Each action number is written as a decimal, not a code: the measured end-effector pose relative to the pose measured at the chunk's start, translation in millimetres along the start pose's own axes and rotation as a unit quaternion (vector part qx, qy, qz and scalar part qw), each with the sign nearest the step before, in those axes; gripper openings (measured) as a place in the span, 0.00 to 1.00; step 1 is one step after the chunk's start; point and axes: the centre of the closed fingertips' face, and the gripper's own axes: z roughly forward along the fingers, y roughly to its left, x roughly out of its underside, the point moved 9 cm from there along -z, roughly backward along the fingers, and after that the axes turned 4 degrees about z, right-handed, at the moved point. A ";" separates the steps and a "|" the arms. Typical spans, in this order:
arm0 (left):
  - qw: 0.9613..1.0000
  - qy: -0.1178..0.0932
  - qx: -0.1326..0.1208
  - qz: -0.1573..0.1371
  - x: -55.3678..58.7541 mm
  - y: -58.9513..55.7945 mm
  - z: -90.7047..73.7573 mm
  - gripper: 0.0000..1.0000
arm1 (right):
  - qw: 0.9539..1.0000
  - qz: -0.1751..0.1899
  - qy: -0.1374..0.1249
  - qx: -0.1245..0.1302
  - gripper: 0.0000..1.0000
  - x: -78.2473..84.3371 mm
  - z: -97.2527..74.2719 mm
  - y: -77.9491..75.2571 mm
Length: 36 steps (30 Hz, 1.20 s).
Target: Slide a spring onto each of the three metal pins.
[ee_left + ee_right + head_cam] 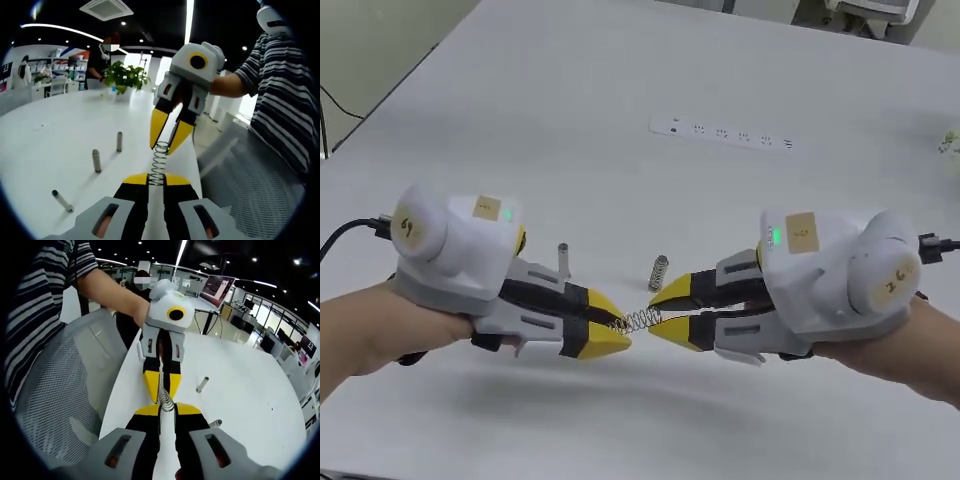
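In the head view, my left gripper [623, 331] and right gripper [656, 318] meet tip to tip low over the white desk [620, 80]. The spring [640, 320] bridges them, each end pinched in a closed pair of fingers [600, 306]. Just beyond stand a bare pin [563, 260] and a loaded pin [659, 272] that already wears a spring. A power strip [720, 133] lies well behind.

In the left gripper view, my own fingers clamp the near end of the spring [159, 161] and the right gripper [166, 145] nips the far end. Off to the side are the bare pin [62, 200], the loaded pin [96, 160] and a far pin [119, 141]. I cannot tell whether the far pin carries a spring.

In the right gripper view, the spring [166, 402] shows as a short coil between my closed fingers and the left gripper [161, 385].

I judge this to be a re-grip. One side should let go only once the other holds firm near one end. Then I turn the coil upright over the bare pin with its open end down, lower it straight and squeeze lightly so the coils don't crush.
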 end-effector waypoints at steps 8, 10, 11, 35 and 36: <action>1.000 0.002 -0.002 0.000 1.2 -0.7 0.3 0.02 | 1.000 -0.001 -0.003 -0.010 0.07 -4.6 1.6 0.1; 1.000 0.003 -0.002 0.001 0.9 -1.1 0.3 0.02 | 1.000 0.005 -0.010 -0.012 0.07 -6.3 1.1 -0.3; 1.000 0.002 -0.001 0.001 0.7 -1.4 0.6 0.02 | 1.000 0.009 -0.015 -0.013 0.07 -7.7 1.0 -0.6; 1.000 0.006 -0.009 0.016 -3.2 -6.0 4.1 0.02 | 0.998 0.006 -0.056 0.015 0.07 -23.9 10.0 7.8; 1.000 0.007 -0.009 0.015 -3.0 -6.1 3.8 0.02 | 0.998 0.001 -0.053 0.016 0.07 -24.1 10.1 8.1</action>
